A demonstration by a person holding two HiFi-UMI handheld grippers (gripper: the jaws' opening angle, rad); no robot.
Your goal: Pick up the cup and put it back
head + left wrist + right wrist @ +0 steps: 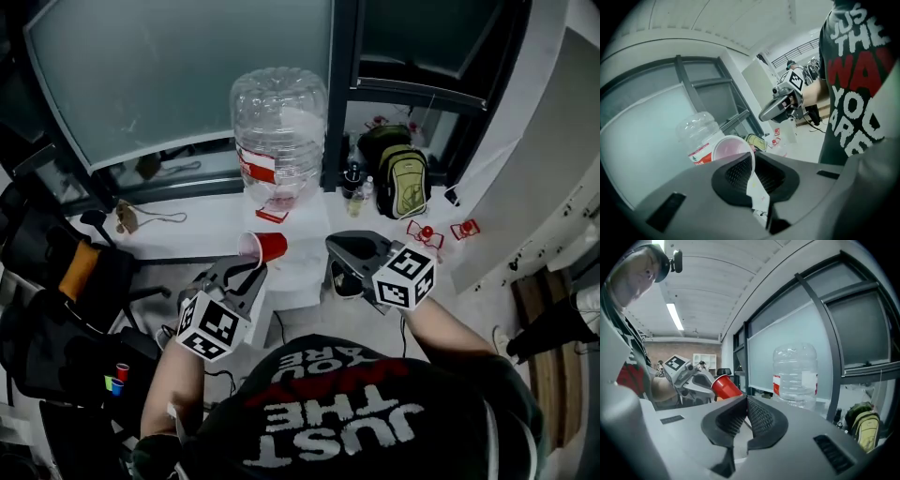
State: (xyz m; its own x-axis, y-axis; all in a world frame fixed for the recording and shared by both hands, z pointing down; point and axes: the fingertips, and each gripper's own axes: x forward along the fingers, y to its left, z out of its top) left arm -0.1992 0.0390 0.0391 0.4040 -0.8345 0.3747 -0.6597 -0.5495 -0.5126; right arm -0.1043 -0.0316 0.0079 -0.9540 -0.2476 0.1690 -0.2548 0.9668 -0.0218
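Fingers of left gripper (pixel 753 161) clamp rim of red plastic cup (pixel 731 150), held aloft, apparently for putting back; right gripper (pixel 746 404) clenched, empty.

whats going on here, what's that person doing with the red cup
A person holds a gripper in each hand. The left gripper is shut on the rim of the red cup and holds it in the air, tipped on its side, in front of the big clear water bottle. The right gripper is shut and empty, held up alongside. The cup has not been set down.
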